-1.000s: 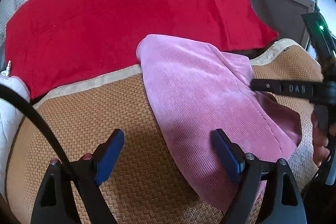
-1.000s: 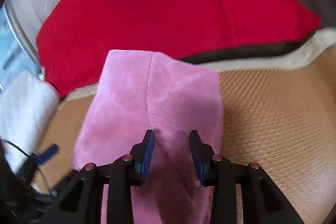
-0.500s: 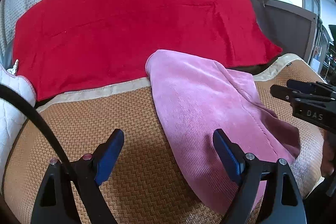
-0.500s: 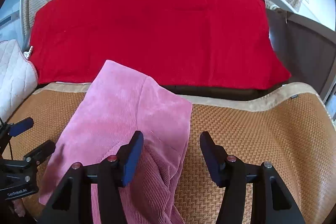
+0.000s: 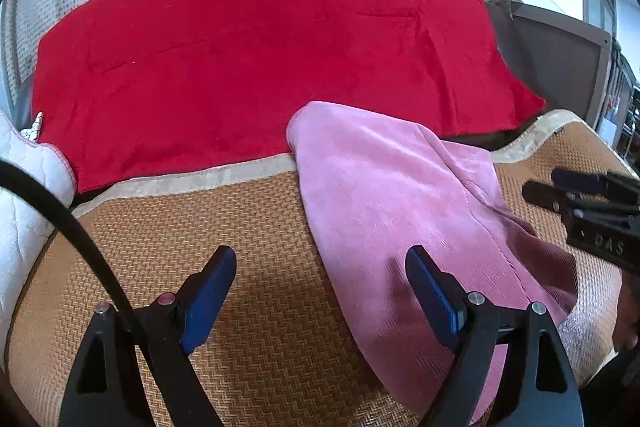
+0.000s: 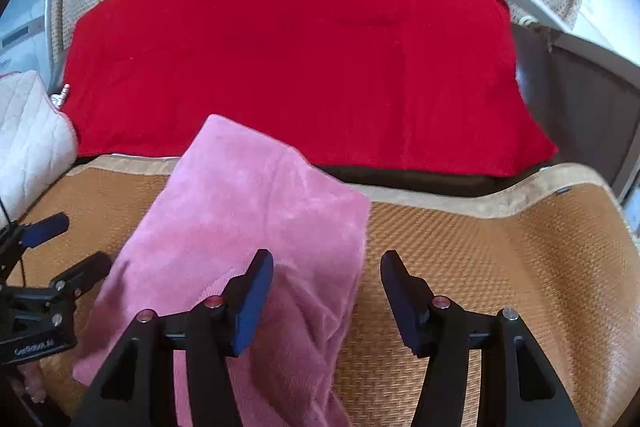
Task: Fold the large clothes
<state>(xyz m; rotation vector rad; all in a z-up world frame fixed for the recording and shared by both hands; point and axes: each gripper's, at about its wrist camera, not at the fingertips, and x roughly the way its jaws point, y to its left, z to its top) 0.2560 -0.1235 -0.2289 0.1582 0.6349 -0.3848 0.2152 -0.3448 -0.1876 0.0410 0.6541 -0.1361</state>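
A folded pink corduroy garment [image 5: 400, 211] lies on the woven brown mat [image 5: 240, 239]; its far end reaches the red blanket. It also shows in the right wrist view [image 6: 244, 219]. My left gripper [image 5: 320, 291] is open and empty above the mat, its right finger over the garment's left edge. My right gripper [image 6: 326, 295] is open and empty, just above the garment's right edge. Each gripper shows at the side of the other's view: the right one [image 5: 592, 211], the left one [image 6: 44, 267].
A large red blanket [image 5: 260, 59] covers the sofa back behind the mat [image 6: 500, 267]. A white quilted cushion [image 5: 20, 211] sits at the left. A dark cabinet [image 5: 560, 59] stands at the far right. A black cable [image 5: 72, 227] crosses the left wrist view.
My right gripper has opened, let go of the pink garment and drawn back. The garment now lies flat on the mat. My left gripper stayed open and pulled back slightly.
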